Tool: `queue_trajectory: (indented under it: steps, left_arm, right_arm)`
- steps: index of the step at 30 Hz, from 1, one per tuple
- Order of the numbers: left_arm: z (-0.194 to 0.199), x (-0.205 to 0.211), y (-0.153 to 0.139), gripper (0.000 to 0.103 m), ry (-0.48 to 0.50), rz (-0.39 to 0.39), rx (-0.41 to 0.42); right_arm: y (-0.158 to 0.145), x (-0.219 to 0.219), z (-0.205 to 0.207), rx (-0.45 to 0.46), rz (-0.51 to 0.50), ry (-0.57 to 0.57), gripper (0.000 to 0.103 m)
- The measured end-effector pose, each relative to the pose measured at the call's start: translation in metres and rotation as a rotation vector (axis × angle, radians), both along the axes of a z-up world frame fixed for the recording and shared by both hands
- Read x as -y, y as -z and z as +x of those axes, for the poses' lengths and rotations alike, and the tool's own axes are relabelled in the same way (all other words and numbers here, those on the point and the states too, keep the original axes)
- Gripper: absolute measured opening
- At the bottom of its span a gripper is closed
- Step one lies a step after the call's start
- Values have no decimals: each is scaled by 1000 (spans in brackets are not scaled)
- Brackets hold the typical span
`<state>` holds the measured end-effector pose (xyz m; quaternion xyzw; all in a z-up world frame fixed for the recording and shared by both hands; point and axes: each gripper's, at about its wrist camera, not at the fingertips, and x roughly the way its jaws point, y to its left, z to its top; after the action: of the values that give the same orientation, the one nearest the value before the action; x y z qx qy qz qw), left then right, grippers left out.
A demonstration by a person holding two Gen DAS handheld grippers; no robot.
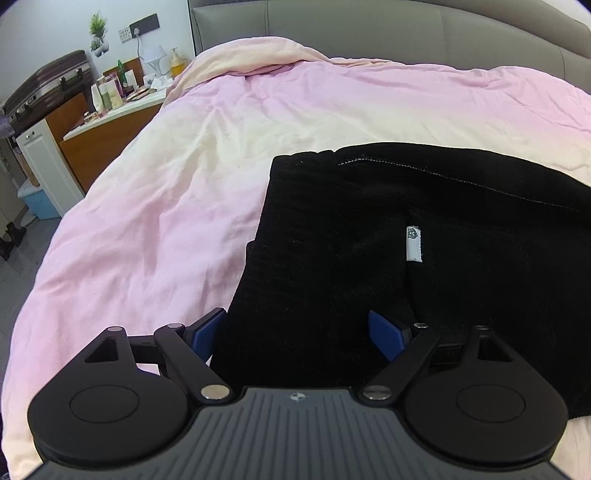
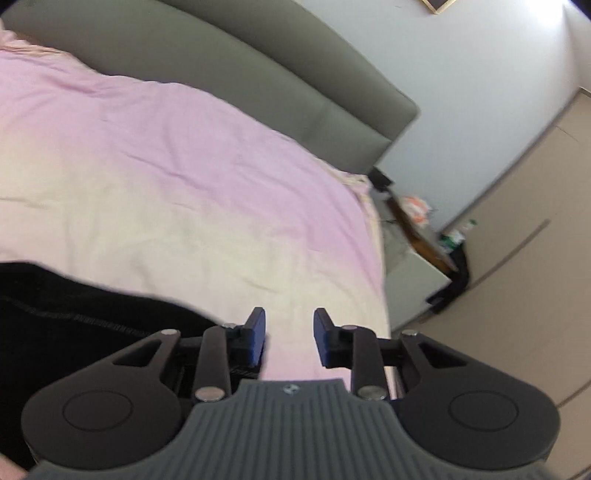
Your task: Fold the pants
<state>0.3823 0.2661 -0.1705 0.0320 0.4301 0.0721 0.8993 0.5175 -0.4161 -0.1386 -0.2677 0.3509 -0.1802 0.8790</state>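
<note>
Black pants lie folded on the pink duvet, with a small white label showing near their middle. My left gripper hovers low over the near left part of the pants. Its blue pads stand wide apart, with the cloth lying between and under them and the left pad at the cloth's edge. In the right wrist view the pants fill the lower left. My right gripper is past their right edge, over bare duvet. Its jaws are partly apart with nothing between them.
A grey padded headboard runs along the far side of the bed. Left of the bed stand a cluttered dresser, a dark suitcase and a blue bin. Right of the bed are a nightstand and beige wardrobe doors.
</note>
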Motion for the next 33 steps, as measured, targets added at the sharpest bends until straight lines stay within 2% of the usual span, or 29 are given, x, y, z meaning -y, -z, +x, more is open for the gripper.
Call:
queue_trajectory:
  steps: [1,3,6,9,12,15,19,21,23,26,28,30,33]
  left_arm:
    - [-3,0,-2,100,0,6,4]
    - [-10,0,-8,100,-8,16,14]
    - [-25,-5,-15,100,-48,-7,44]
    - [-42,-15,-19,100,-132,-91,90]
    - [-61,-31,-16,102,-267,-269,108]
    - [-77,-38,-2,102,-328,-474,83]
    - [-93,-29,19,102,-358,-681,61]
    - [-95,-24,31,102,-364,-757,70]
    - [-93,-22,41,102,-390,-793,94]
    - [-84,-27,57,102,-471,-866,130]
    - [-78,-30,65,103,-505,-918,154]
    - [-70,-30,70,103,-523,-941,174]
    - [-62,-28,70,103,-541,-934,197]
  right_arm:
    - [-2,10,2,33,45,54,50]
    - [-15,35,-13,86,209,116,61]
    - [9,50,-38,80,418,171,61]
    - [46,56,-79,82,649,221,63]
    - [89,59,-105,55,866,267,63]
    - [121,53,-123,58,1036,291,64]
    - [145,50,-134,139,1272,317,79]
    - [153,50,-133,169,1350,340,79]
    - [161,50,-135,190,1418,367,80]
    - [181,57,-134,217,1519,449,81]
    - [193,64,-136,270,1599,484,85]
    - [202,70,-137,338,1664,506,88]
    - [212,76,-130,420,1713,519,91]
